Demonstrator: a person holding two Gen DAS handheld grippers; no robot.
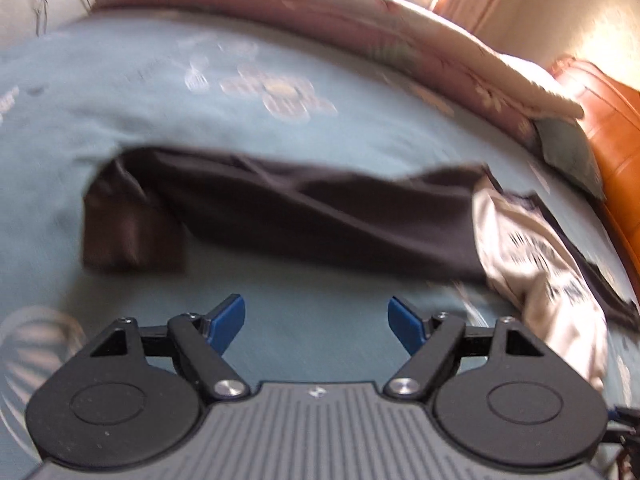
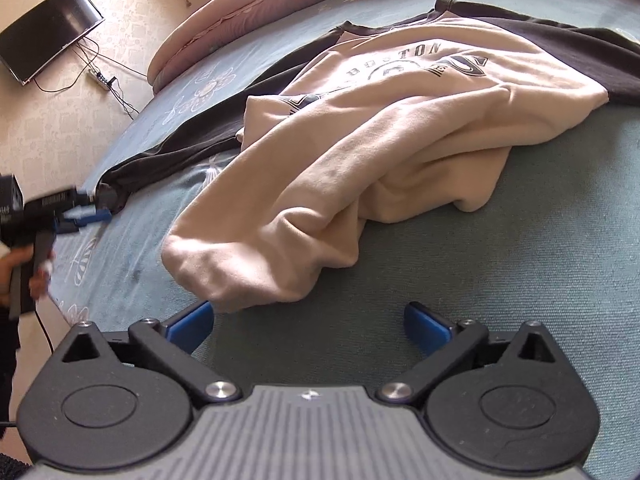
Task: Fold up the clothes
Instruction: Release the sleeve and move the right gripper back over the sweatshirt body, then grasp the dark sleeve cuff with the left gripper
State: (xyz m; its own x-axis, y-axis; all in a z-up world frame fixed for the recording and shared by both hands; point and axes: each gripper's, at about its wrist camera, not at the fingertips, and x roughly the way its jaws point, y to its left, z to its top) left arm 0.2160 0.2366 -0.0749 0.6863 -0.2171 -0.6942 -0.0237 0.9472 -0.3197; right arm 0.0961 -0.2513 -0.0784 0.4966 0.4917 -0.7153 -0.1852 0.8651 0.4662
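Note:
A cream sweatshirt [image 2: 360, 152] with a "BOSTON" print and dark sleeves lies rumpled on the teal bed sheet [image 2: 520, 280]. Its bunched hem [image 2: 224, 276] sits just ahead of my right gripper [image 2: 310, 320], which is open with only sheet between its fingers; the left fingertip [image 2: 192, 322] is close under the hem. In the blurred left wrist view my left gripper [image 1: 318, 320] is open and empty, a short way in front of the stretched dark sleeve [image 1: 300, 216] and its cuff [image 1: 128, 236]. The right wrist view shows the left gripper [image 2: 90, 216] beside that cuff [image 2: 114, 196].
A pink floral quilt [image 2: 248, 4] is piled along the bed's far side. A television [image 2: 48, 32] hangs on the wall above a power strip [image 2: 100, 78] with cables. An orange padded headboard [image 1: 612, 136] and a green pillow [image 1: 568, 148] border the bed. A hand [image 2: 24, 268] holds the left gripper's handle.

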